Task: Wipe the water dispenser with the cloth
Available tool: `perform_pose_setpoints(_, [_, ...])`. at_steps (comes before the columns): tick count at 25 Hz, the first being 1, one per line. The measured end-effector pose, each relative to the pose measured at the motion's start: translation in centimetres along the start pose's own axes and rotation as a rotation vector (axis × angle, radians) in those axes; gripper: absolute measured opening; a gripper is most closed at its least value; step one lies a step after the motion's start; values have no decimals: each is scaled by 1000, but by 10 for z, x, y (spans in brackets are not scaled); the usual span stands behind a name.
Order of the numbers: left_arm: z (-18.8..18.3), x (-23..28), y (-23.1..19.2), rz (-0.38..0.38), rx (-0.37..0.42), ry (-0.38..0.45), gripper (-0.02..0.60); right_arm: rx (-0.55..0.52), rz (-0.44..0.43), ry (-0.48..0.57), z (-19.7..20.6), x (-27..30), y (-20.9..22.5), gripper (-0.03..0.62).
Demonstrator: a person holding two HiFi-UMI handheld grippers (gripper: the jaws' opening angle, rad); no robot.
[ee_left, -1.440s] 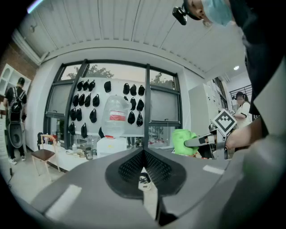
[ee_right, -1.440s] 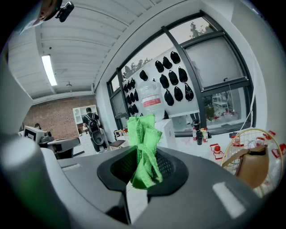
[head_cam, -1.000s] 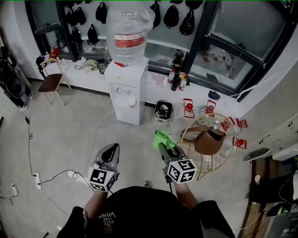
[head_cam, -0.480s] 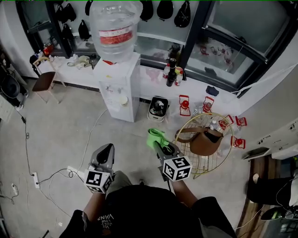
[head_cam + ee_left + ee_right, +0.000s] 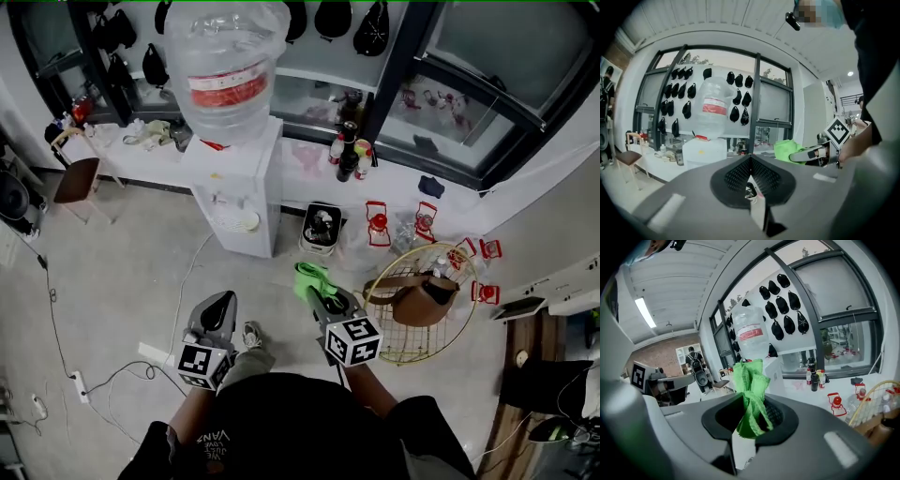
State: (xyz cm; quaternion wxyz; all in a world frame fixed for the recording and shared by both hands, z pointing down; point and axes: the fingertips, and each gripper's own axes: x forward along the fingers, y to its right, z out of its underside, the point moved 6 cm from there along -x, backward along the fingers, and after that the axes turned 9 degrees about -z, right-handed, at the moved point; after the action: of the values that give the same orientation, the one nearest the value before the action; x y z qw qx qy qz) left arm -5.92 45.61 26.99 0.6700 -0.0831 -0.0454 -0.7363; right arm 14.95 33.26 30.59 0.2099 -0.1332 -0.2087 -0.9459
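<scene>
Green crumpled cloth [image 5: 750, 394] is held in my right gripper [image 5: 316, 292]. Its jaws are closed on the middle of the fabric. Folds stand up past the tips and a short end hangs below them.

My left gripper [image 5: 750, 161] has its ribbed black pads [image 5: 736, 174] pressed together at the tip, with nothing between them. In the head view it hangs level with the right gripper and to its left, the two apart. A light-coloured shoe [image 5: 251, 335] shows on the grey floor [image 5: 122, 272] between them.

Just right of the right gripper stands a round gold wire basket [image 5: 412, 339] with a brown leather bag [image 5: 424, 287] inside it.

Further off, small red lanterns [image 5: 378, 221] sit on the floor at the foot of a low white ledge [image 5: 309, 159], and a dark glass bottle [image 5: 349, 161] stands on that ledge.

The white box-shaped water dispenser [image 5: 239, 183] stands on the floor against the ledge, ahead and to the left of the cloth and well apart from it. A clear water bottle with a red label [image 5: 225, 66] sits upside down on top of it.

Behind, black bags [image 5: 333, 17] hang in rows along the dark-framed window.
</scene>
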Motion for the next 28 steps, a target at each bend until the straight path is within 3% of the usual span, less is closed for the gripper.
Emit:
perform_pose_setpoints(12, [-21,104,-98,187,51,-29,-3,14,162,7,-41,116,17,84])
perform_pose_setpoints(16, [-13,130,-120,202,31,-56,-3,18,191,-1,-43,141,24,84])
perform_pose_setpoints(23, [-9,171,-115,231,24,-121,-3,3,163,-19,-52,178,60,84])
perform_pose_setpoints(28, [-5,212,-110,173,12,-133,-3,-49,73,-43,-60,211,95,84])
